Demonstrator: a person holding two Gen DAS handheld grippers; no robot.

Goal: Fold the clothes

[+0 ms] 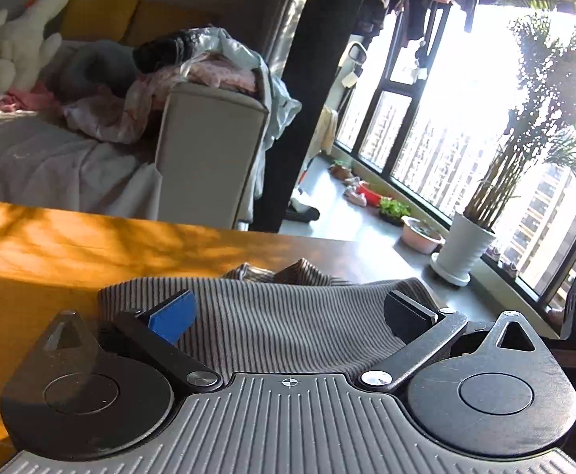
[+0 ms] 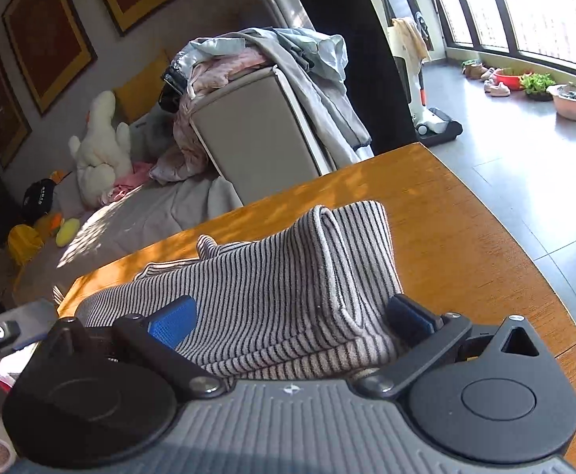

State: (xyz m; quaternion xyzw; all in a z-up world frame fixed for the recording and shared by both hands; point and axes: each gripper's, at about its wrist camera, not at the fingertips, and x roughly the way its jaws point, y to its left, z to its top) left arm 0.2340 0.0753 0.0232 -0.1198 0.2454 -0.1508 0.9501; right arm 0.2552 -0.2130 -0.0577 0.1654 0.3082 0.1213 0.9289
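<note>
A grey garment with thin dark stripes lies partly folded on the orange wooden table. My left gripper is open, its fingers spread wide over the cloth, one on each side. In the right wrist view the same striped garment is bunched, with a folded edge standing up. My right gripper is open too, its jaws wide, and the cloth fills the gap between the fingers. I cannot tell whether either gripper presses on the cloth.
A sofa with a grey armrest piled with clothes stands behind the table. A white plush toy sits on it. Potted plants and a pink basin line the window. The table's edge curves at the right.
</note>
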